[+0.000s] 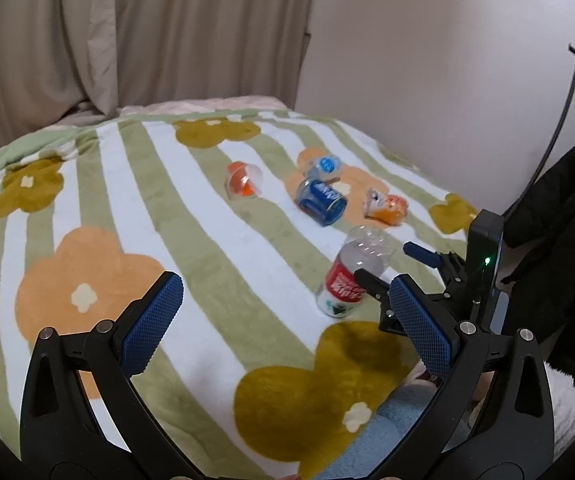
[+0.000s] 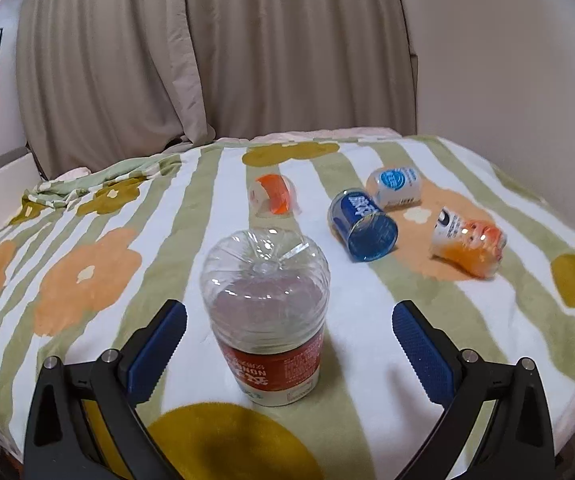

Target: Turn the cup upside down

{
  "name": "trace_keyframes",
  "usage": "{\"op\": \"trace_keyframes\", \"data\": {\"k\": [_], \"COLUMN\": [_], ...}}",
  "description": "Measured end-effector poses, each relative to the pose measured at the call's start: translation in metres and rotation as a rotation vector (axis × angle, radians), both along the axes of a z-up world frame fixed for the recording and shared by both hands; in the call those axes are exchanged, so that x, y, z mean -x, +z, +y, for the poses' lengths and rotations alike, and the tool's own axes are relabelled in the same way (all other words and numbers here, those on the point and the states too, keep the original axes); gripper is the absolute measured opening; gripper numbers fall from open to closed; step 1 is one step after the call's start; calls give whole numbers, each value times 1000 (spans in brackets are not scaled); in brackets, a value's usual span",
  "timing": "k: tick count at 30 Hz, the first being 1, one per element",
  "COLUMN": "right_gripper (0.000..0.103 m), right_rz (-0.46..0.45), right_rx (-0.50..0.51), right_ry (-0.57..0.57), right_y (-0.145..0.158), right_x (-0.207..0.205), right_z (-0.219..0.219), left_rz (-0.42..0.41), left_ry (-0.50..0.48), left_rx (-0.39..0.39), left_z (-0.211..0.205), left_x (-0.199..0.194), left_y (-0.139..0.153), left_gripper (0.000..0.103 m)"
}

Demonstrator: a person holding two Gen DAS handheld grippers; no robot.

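Note:
A clear cup with a red label [image 2: 265,320] stands upside down on the striped flower blanket [image 2: 367,352], its rounded clear bottom up. My right gripper [image 2: 289,344] is open, its blue pads on either side of the cup and apart from it. In the left wrist view the same cup [image 1: 353,276] stands at the right, with the right gripper [image 1: 391,266] open around it. My left gripper [image 1: 283,320] is open and empty, nearer than the cup and to its left.
Several other cups lie on their sides further back: an orange and clear one [image 2: 273,198], a blue one [image 2: 363,230], a white and blue one [image 2: 395,186] and an orange and white one [image 2: 467,242]. Curtains hang behind. A wall stands at right. Dark clothing [image 1: 559,248] hangs at right.

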State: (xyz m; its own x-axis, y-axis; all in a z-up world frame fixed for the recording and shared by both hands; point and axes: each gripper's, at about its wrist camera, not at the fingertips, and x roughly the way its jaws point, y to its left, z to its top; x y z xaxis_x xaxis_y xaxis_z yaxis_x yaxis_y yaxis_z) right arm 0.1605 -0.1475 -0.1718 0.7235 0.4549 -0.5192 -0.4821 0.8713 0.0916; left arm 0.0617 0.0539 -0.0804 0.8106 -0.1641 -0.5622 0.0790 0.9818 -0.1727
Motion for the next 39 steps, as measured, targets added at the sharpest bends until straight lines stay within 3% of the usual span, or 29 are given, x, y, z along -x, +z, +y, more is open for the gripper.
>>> {"op": "trace_keyframes", "data": {"k": [6,12,17,20,26,39], "right_gripper": [103,103,103,103,103,103], "right_rz": [-60,-132,-189,-239,-347,-347], "right_rx": [15,21,-3,-30,7,-24], "right_ry": [-3,-60,-161,-265,-397,-439], "right_y": [45,123,181,204,216,202], "right_x": [33,85,128,151,183,197], "right_z": [-9,-30,-57,-78,-88,-95], "left_rz": [-76,-224,-361,-390,-404,-425], "left_ry": [16,54,72,80,128,126], "left_rx": [-2,-53,-156,-149,-128,-168], "left_z": [-7,-21,-46,-53,-59,-73], "left_x": [25,43,54,61,74,89], "left_y": [27,75,114,120,107,101], "left_gripper": [102,103,103,103,103,103]}}
